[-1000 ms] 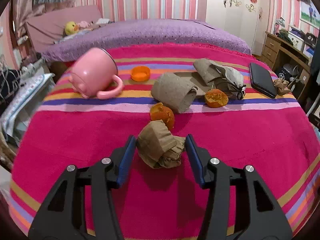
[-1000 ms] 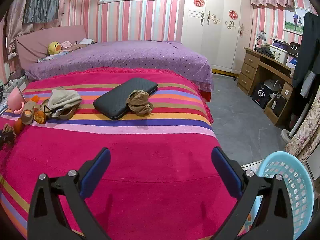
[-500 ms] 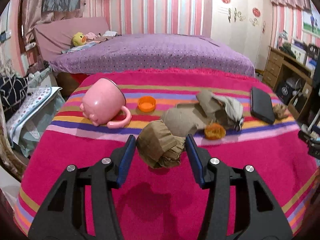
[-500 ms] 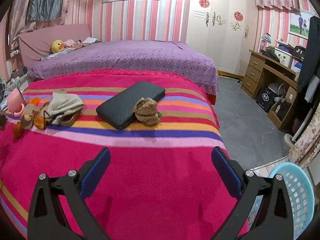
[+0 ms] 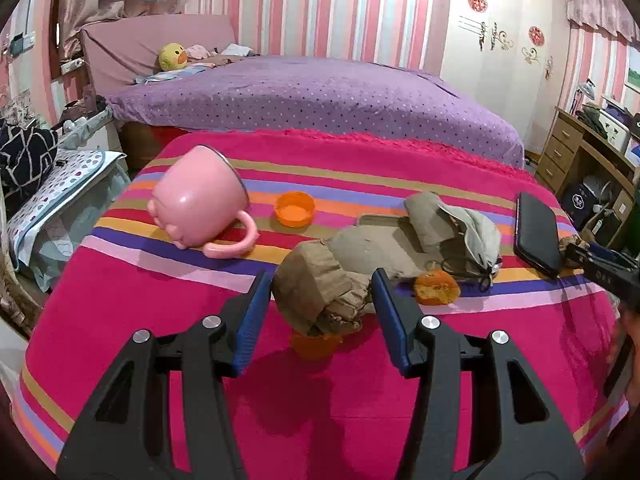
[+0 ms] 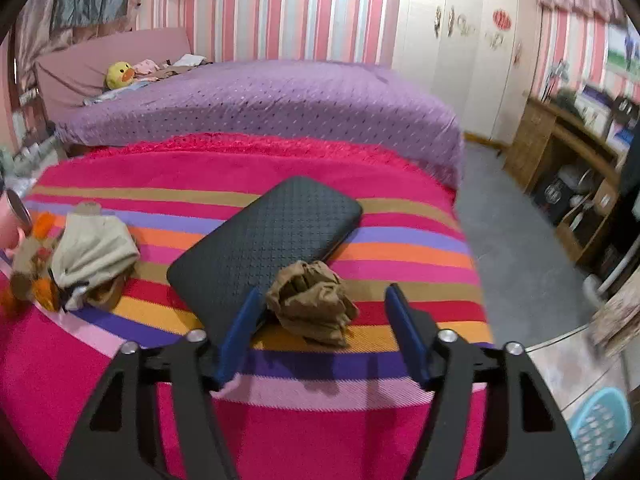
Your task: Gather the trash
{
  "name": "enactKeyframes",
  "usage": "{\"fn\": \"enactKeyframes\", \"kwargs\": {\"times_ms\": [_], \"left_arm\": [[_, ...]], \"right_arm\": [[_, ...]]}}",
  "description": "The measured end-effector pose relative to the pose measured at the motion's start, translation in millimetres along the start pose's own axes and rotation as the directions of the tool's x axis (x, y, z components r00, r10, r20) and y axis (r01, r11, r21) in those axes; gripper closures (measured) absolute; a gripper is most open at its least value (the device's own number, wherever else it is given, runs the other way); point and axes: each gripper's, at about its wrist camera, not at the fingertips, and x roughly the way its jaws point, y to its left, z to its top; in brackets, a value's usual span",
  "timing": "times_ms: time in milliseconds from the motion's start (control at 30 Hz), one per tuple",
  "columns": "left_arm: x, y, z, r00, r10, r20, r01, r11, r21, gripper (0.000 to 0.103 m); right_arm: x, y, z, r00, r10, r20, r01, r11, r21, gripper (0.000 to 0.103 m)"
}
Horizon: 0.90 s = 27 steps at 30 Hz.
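My left gripper [image 5: 318,300] is shut on a crumpled brown paper ball [image 5: 320,290] and holds it above the striped pink blanket [image 5: 160,292]. An orange peel [image 5: 314,344] lies under it and another peel [image 5: 436,288] lies to the right. My right gripper [image 6: 322,312] is open, its fingers on either side of a second crumpled brown paper ball [image 6: 312,302] that lies on the blanket beside a black case [image 6: 268,236]. The fingers are apart from that ball.
A tipped pink mug [image 5: 200,204], an orange lid [image 5: 295,209], a cardboard roll [image 5: 372,250] and a beige pouch [image 5: 460,232] lie on the blanket. A light blue basket [image 6: 600,428] stands on the floor at the lower right. A purple bed [image 6: 260,96] lies behind.
My left gripper has lifted the paper ball off the blanket and risen. My right gripper has moved forward to the second paper ball and narrowed its opening around it.
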Motion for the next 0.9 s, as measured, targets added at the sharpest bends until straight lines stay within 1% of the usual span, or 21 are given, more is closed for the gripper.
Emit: {"fn": "enactKeyframes", "kwargs": {"times_ms": [67, 100, 167, 233, 333, 400, 567, 700, 900], "left_arm": [[0, -5, 0, 1.0, 0.003, -0.001, -0.003, 1.0, 0.013, 0.052], [0, -7, 0, 1.0, 0.003, 0.0, -0.003, 1.0, 0.015, 0.052], [-1, -12, -1, 1.0, -0.002, 0.0, 0.002, 1.0, 0.02, 0.052], [-2, -17, -2, 1.0, 0.0, 0.003, 0.0, 0.999, 0.032, 0.052], [-6, -25, -3, 1.0, 0.006, 0.012, -0.007, 0.999, 0.054, 0.052], [-8, -28, -3, 1.0, -0.005, 0.013, 0.005, 0.999, 0.049, 0.052], [-17, -41, -7, 0.999, -0.021, 0.024, 0.02, 0.998, 0.06, 0.052], [-27, -61, -14, 0.999, -0.032, 0.039, 0.029, 0.996, 0.086, 0.052], [-39, -90, -24, 0.997, -0.074, 0.034, 0.07, 0.992, 0.107, 0.052]], "right_arm": [[5, 0, 0, 0.999, 0.037, -0.015, -0.037, 0.999, -0.001, 0.057], [6, 0, -1, 0.999, 0.044, -0.016, -0.044, 0.999, -0.008, 0.061], [4, 2, -1, 0.999, 0.049, -0.002, -0.049, 0.998, -0.03, 0.064], [1, 5, -1, 0.999, 0.042, 0.015, -0.041, 0.998, -0.048, 0.065], [-15, 9, -4, 0.998, -0.01, 0.064, 0.016, 0.995, -0.101, 0.065], [-30, 8, -8, 0.996, -0.013, 0.084, 0.022, 0.994, -0.106, 0.065], [-74, -4, -20, 0.992, -0.011, 0.124, 0.024, 0.995, -0.099, 0.065], [-113, -12, -33, 0.987, -0.019, 0.158, 0.035, 0.995, -0.097, 0.065], [-152, -21, -59, 0.984, -0.035, 0.176, 0.049, 0.996, -0.075, 0.065]]}}
